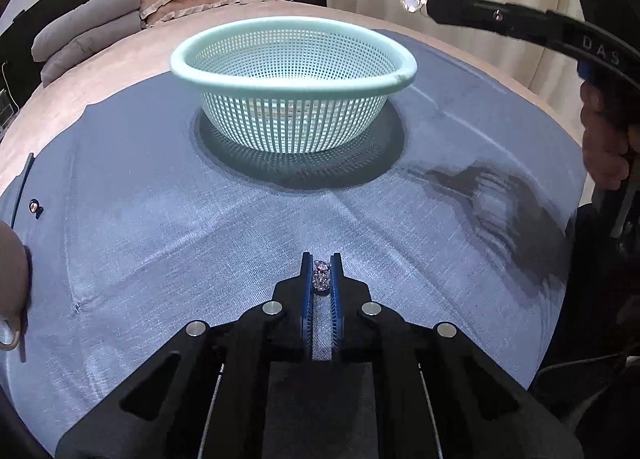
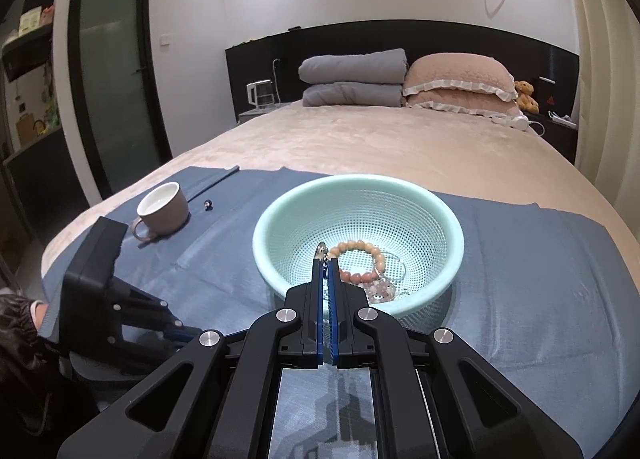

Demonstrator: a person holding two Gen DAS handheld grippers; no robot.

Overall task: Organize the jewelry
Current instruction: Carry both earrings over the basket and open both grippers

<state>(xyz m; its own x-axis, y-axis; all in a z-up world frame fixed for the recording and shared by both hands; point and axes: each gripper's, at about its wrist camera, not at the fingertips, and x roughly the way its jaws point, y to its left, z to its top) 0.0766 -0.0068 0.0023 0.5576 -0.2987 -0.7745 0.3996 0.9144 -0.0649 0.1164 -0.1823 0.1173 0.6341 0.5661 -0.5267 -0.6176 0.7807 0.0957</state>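
A mint-green mesh basket point(image 1: 294, 59) point(image 2: 452, 227) stands on a blue cloth point(image 1: 160, 239) on the bed. In the right wrist view it holds a peach bead bracelet point(image 2: 360, 247) and other pale jewelry point(image 2: 380, 287). My left gripper point(image 1: 321, 259) is shut on a sparkly crystal piece point(image 1: 321, 277) low over the cloth, in front of the basket. My right gripper point(image 2: 325, 253) is shut on a small shiny piece point(image 2: 320, 248) above the basket; it also shows in the left wrist view point(image 1: 428, 5), holding a glittering piece point(image 1: 411, 0) up high.
A beige mug point(image 2: 162, 209) stands on the cloth's left part, with a small dark bead point(image 2: 207, 203) beside it. A small stud point(image 1: 35, 206) lies at the cloth's left edge. Folded grey quilts point(image 2: 352, 77) and pink pillows point(image 2: 460, 83) lie at the headboard.
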